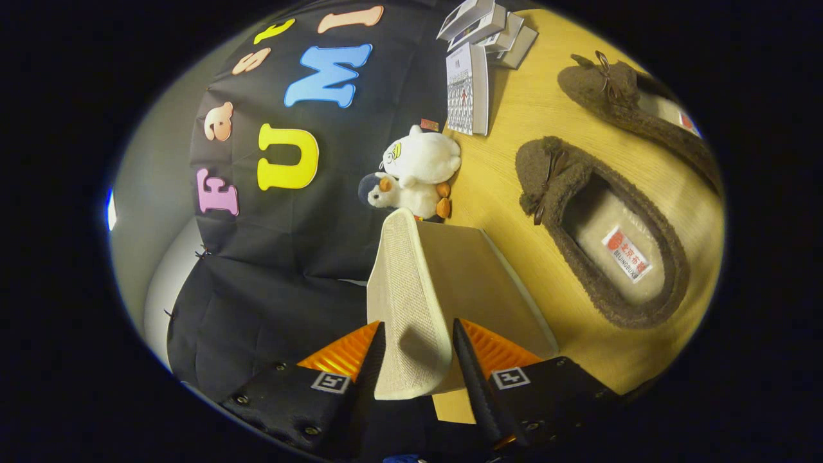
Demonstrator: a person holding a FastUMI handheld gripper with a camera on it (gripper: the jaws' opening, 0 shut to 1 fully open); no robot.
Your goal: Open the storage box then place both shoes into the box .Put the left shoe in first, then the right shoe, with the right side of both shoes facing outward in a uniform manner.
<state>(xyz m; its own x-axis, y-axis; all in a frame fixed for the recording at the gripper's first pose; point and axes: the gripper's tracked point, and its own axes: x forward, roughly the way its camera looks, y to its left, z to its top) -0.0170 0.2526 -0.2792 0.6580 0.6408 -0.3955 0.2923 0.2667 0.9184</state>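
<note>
Box lid [411,302], a pale woven flap, stands between the jaws of the gripper [418,350], which are narrowed onto it, one finger pressed against each face of the flap near its rounded corner. The lid's long axis runs straight ahead from the jaws toward the booth wall, and its far edge ends just short of the plush toys [418,177]. Its smooth tan face is turned toward the shoes, its woven face toward the black cloth. The rest of the box is hidden behind the lid and fingers, so how far it stands open cannot be told.

Beside the lid, on the tan-face side, the near shoe [601,238] lies on the tabletop [501,161], a brown fuzzy slipper with its opening up. Its bow-trimmed toe points toward the wall, its heel back toward the gripper, its length roughly parallel to the lid. A strip of bare wood separates it from the lid. The far shoe [633,112] lies beyond it, apart, its toe pointing the same way. A small calendar [468,90] stands ahead of the shoes near the wall, with a stack of small boxes [488,29] past it. Bare tabletop lies between the calendar, the toys and the near shoe's toe.
</note>
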